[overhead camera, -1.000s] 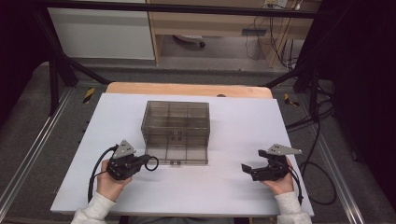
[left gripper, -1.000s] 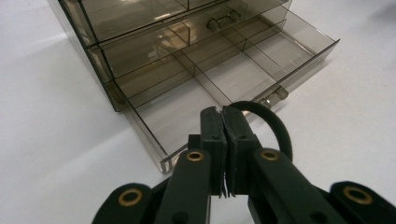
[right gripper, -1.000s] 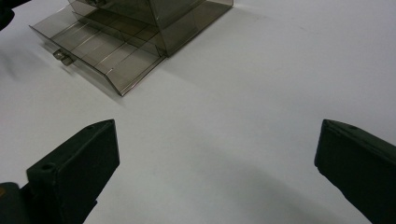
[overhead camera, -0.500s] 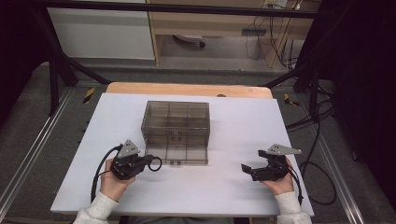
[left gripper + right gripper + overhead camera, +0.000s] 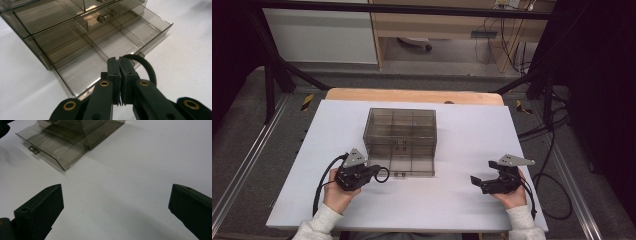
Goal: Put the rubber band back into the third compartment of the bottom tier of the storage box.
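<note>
A smoky clear plastic drawer cabinet stands mid-table, its bottom drawer pulled out toward me. The drawer has several empty compartments and a small knob on its front wall. My left gripper lies at the drawer's front left corner, shut on a black ring. In the left gripper view the ring loops out to the right of the closed jaws of that left gripper. My right gripper rests on the table to the right, open with nothing between its jaws. The right gripper faces the drawer.
The white table top carries just the cabinet. A wooden edge runs along its far side. Black frame bars and cables lie beside the table on the right.
My left gripper has shifted slightly to the right with the black ring, closer to the open drawer's front. The right gripper has kept still.
</note>
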### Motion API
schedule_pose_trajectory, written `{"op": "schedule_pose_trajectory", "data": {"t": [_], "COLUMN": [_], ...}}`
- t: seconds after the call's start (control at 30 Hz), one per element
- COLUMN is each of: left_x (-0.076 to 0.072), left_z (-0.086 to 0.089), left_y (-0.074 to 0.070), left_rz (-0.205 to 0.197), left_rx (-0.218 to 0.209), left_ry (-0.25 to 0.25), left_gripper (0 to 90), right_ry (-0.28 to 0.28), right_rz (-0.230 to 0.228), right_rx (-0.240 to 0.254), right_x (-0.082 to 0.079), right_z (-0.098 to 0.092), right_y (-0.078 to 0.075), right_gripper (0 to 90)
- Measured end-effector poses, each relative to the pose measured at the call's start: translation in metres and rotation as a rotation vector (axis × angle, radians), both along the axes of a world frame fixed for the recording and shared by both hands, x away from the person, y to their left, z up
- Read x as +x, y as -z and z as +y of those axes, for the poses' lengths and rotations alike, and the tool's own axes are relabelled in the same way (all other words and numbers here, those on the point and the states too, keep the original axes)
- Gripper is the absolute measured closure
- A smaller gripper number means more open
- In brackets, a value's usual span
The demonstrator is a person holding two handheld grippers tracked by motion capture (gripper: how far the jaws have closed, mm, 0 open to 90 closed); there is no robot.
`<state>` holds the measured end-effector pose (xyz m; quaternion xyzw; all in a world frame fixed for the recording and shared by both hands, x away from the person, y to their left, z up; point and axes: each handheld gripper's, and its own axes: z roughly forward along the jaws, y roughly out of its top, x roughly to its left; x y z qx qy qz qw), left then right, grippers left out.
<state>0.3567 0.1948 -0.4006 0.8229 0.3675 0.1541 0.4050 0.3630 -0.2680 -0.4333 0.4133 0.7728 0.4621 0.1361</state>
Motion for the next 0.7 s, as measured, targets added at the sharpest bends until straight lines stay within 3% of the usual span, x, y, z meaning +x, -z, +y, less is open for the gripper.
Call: {"op": "schedule_pose_trajectory", "data": {"t": [0.7], "left_x": [0.005], "left_z": [-0.017], "left_y": [-0.004], "left_rz": [-0.006], "left_rx": [0.003], "left_ry": [0.030], "left_gripper": [88.0], "right_ry": [0.001], "right_rz": [-0.001], "right_rx": [0.000], "right_x": [0.000], "right_z": [0.000], "right_y": [0.000], "right_gripper": [0.6]}}
